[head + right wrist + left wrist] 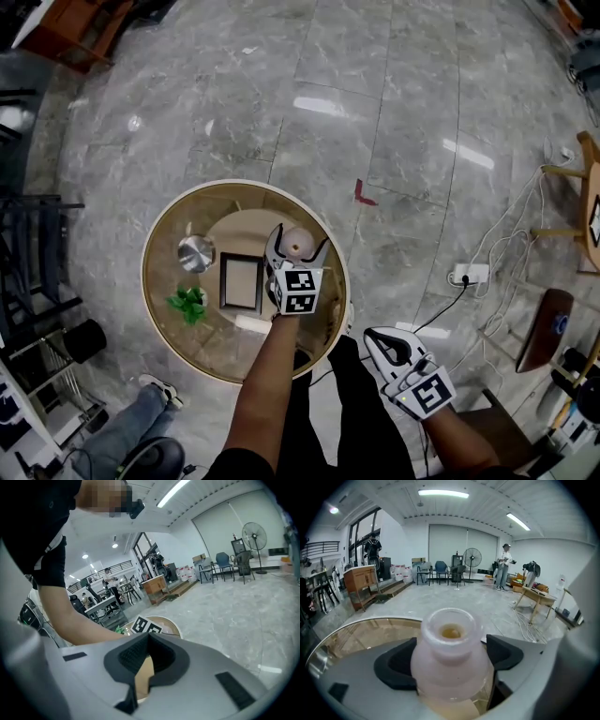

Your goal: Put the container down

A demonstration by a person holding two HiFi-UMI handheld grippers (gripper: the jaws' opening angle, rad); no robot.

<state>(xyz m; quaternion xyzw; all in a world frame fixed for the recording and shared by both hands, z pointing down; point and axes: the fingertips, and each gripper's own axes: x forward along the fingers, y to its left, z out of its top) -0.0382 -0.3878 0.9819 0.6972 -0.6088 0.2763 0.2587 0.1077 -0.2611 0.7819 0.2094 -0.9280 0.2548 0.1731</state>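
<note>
A pale pink, translucent container (pixel 297 247) with a wide open neck stands upright on the round glass table (pixel 157 246). My left gripper (pixel 300 240) reaches over the table and has its jaws wide apart on either side of the container. In the left gripper view the container (pixel 451 634) fills the space between the black pads (pixel 393 665), and I see no pad pressing on it. My right gripper (pixel 373 336) hangs off the table at the lower right, shut with nothing in it. In the right gripper view, that gripper's (pixel 149 637) pads meet at the tips.
On the table lie a shiny metal bowl (pixel 196 253), a dark rectangular frame (pixel 241 281), a small green plant (pixel 187 303) and a white strip (pixel 253 323). A power strip (pixel 469 275) with cables and a wooden chair (pixel 547 328) are on the marble floor at the right.
</note>
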